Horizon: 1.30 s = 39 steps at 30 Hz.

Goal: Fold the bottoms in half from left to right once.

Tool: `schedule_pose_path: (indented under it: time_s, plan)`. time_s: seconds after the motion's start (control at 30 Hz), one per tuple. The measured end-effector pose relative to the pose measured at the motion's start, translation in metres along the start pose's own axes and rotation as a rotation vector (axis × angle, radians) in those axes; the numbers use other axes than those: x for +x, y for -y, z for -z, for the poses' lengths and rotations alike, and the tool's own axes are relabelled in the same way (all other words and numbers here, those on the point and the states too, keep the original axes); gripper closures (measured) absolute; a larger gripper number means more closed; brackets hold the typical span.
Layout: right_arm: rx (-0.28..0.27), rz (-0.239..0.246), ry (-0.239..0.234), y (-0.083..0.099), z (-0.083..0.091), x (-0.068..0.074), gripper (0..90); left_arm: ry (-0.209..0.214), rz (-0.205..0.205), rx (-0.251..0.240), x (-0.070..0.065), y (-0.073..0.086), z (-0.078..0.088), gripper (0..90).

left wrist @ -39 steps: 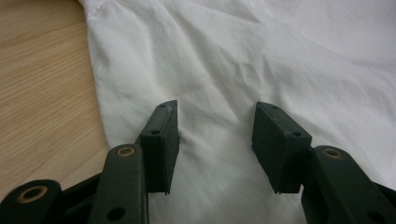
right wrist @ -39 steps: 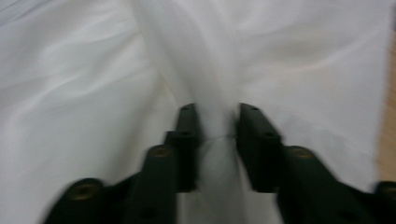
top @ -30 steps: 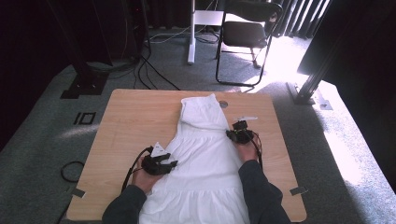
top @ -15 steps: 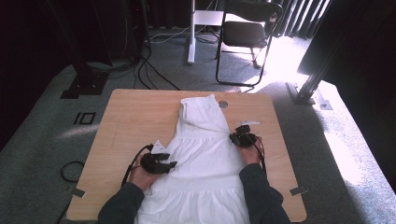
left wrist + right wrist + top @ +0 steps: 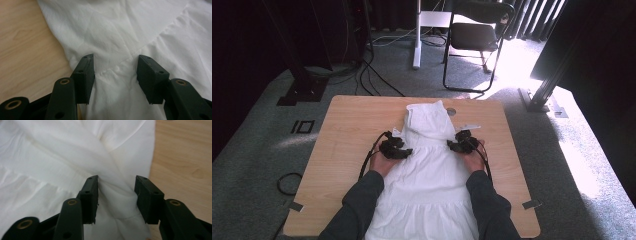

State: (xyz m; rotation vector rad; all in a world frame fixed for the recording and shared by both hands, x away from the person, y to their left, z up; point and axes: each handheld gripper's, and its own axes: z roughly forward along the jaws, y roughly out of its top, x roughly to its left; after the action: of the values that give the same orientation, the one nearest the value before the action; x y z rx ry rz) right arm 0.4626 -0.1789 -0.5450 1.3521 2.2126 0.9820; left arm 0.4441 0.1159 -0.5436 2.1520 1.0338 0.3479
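White dress (image 5: 427, 175) spread flat down the middle of the wooden table (image 5: 347, 125), narrow bodice toward the far edge, wide skirt running off the near edge between the person's forearms. Left gripper (image 5: 395, 149) set on the dress's left edge at the gathered waist seam, right gripper (image 5: 463, 144) on the right edge at the same height, well apart from each other. Seen along the left gripper (image 5: 113, 75), jaws spread wide with cloth lying slack across the gap, nothing pinched; same story on the right gripper (image 5: 116, 195), jaws parted over a soft fold near the hem of the side seam, bare table just beyond to the right. Probably paired at the waist to take both edges evenly (a symmetrical hold keeps thin fabric from skewing when lifted or folded). Low, near-flat approach likely chosen to slip one jaw under the edge. Risk: catching only the top layer, or bunching the gathers.
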Motion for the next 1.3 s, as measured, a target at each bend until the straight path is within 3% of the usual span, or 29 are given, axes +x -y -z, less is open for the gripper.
schedule_pose_path:
  time_s: [0.07,0.17,0.27,0.43,0.53,0.6,0.7,0.8,0.93,1.0,1.13,1.23,1.3]
  plan:
    - [0.006,-0.003,0.003,0.005,-0.002,0.001,56.5,-0.013,-0.021,0.015,-0.002,0.002,0.001,51.7]
    - [-0.001,-0.063,0.003,0.011,0.002,0.001,56.7,0.007,-0.034,0.007,-0.006,0.01,0.007,51.7]
    - [0.009,-0.038,0.004,0.021,0.012,0.008,56.7,0.021,-0.047,0.003,-0.017,0.022,0.016,51.7]
    - [0.027,-0.013,-0.003,0.046,0.037,0.027,56.9,0.052,-0.116,-0.016,-0.046,0.055,0.04,51.6]
    - [0.037,-0.007,-0.013,0.059,0.051,0.037,56.8,0.079,-0.106,-0.036,-0.053,0.069,0.05,51.7]
    - [0.047,0.018,-0.044,0.079,0.07,0.05,56.7,0.101,-0.132,-0.05,-0.065,0.088,0.065,51.7]
    - [0.072,0.026,-0.074,0.084,0.081,0.056,50.2,0.097,-0.15,-0.052,-0.069,0.093,0.068,51.6]
    - [0.018,0.081,-0.087,0.074,0.086,0.061,47.5,0.1,-0.149,-0.053,-0.068,0.093,0.068,51.7]
    - [-0.025,0.108,-0.128,0.054,0.083,0.07,41.9,0.101,-0.14,-0.065,-0.068,0.094,0.068,51.7]
    - [-0.034,0.161,-0.153,0.035,0.072,0.082,37.6,0.094,-0.147,-0.065,-0.069,0.095,0.068,51.7]
    - [-0.031,0.238,-0.19,0.017,0.051,0.107,31.7,0.095,-0.143,-0.07,-0.069,0.095,0.068,51.7]
    - [-0.023,0.306,-0.169,0.01,0.036,0.125,29.0,0.092,-0.145,-0.068,-0.069,0.095,0.068,51.7]
    - [-0.007,0.317,-0.147,0.006,0.027,0.129,33.9,0.093,-0.144,-0.068,-0.069,0.095,0.068,51.7]
